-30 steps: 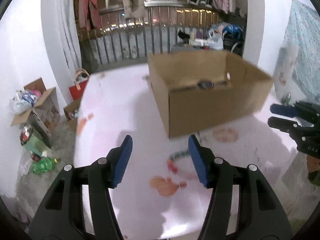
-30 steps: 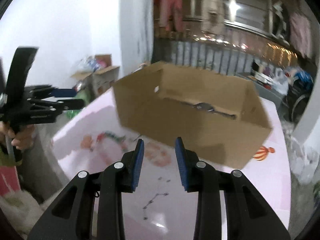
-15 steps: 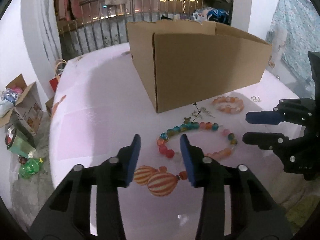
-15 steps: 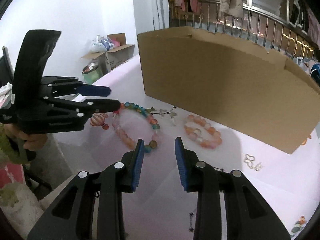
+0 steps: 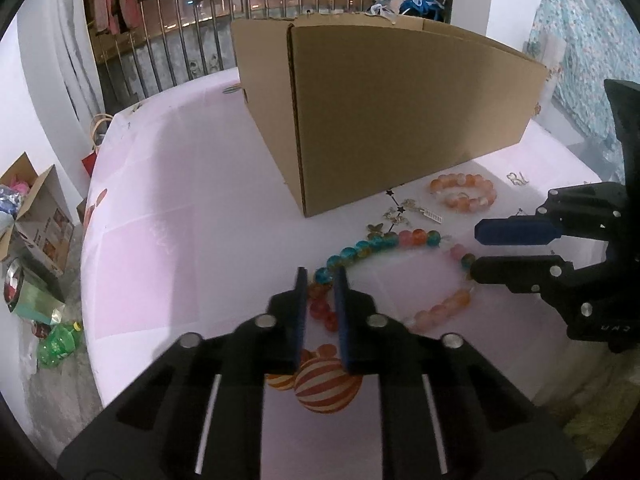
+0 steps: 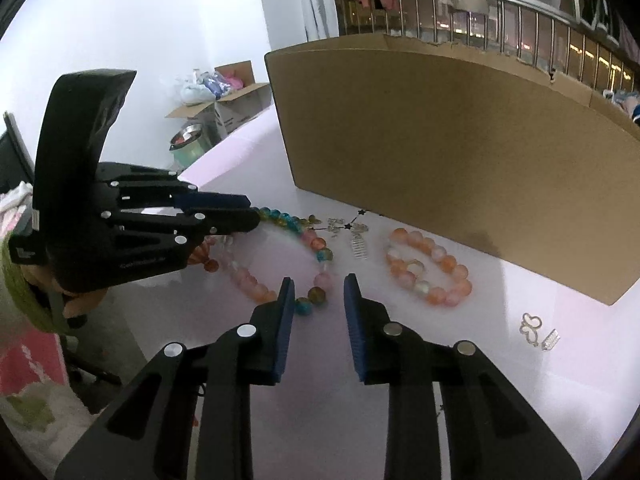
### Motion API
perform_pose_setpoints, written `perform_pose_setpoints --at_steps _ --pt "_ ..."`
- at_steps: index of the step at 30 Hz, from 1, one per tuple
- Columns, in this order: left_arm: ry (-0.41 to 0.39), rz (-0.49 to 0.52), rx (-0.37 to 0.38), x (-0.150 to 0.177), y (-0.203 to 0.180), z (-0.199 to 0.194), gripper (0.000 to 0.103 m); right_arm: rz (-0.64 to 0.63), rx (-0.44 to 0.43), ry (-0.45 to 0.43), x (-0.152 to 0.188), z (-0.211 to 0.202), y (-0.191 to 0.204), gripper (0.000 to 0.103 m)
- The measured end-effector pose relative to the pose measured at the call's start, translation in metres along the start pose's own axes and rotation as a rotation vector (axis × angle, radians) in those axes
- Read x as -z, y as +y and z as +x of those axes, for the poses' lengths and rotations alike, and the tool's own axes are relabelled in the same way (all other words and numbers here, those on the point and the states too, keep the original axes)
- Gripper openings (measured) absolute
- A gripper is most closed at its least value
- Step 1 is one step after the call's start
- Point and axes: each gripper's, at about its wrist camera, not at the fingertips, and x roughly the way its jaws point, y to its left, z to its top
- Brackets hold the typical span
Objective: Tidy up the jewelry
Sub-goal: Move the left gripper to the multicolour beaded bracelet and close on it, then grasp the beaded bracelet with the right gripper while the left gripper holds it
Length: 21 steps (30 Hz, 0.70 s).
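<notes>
A long multicoloured bead necklace [image 5: 400, 240] lies in a loop on the pink table, in front of a cardboard box [image 5: 400, 120]. My left gripper [image 5: 321, 280] is shut on the necklace's red and orange beads at its left end. It also shows in the right wrist view [image 6: 248, 212]. My right gripper [image 6: 318, 284] is open, its fingers on either side of the necklace's [image 6: 316, 292] near beads; it shows in the left wrist view [image 5: 476, 252]. A small orange bead bracelet [image 6: 428, 272] lies to the right.
Small silver charms [image 6: 352, 232] lie by the box [image 6: 460, 140]. A silver butterfly clip [image 6: 532, 326] lies at the right. Orange balloon prints [image 5: 324, 384] mark the tablecloth. Boxes and bags sit on the floor at the left [image 5: 32, 216].
Both grippers have come down toward the table and the necklace. My left gripper has closed from open onto the necklace's beads. My right gripper has stayed open.
</notes>
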Motion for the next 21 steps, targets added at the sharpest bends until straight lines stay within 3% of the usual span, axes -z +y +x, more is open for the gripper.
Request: perform_pose_setpoints --at_steps 14,16,21 --pt "0.055 -0.014 -0.019 0.002 0.002 -0.002 0.011 0.02 0.024 0.04 -0.005 0.006 0.003 0.025" --pt "0.059 -0.009 -0.027 0.001 0.0 -0.002 0.01 0.022 0.016 0.046 -0.006 0.007 0.004 0.012" --pt "0.025 0.012 -0.049 0.003 -0.009 -0.011 0.008 0.004 0.04 0.031 -0.008 0.005 0.011 0.003"
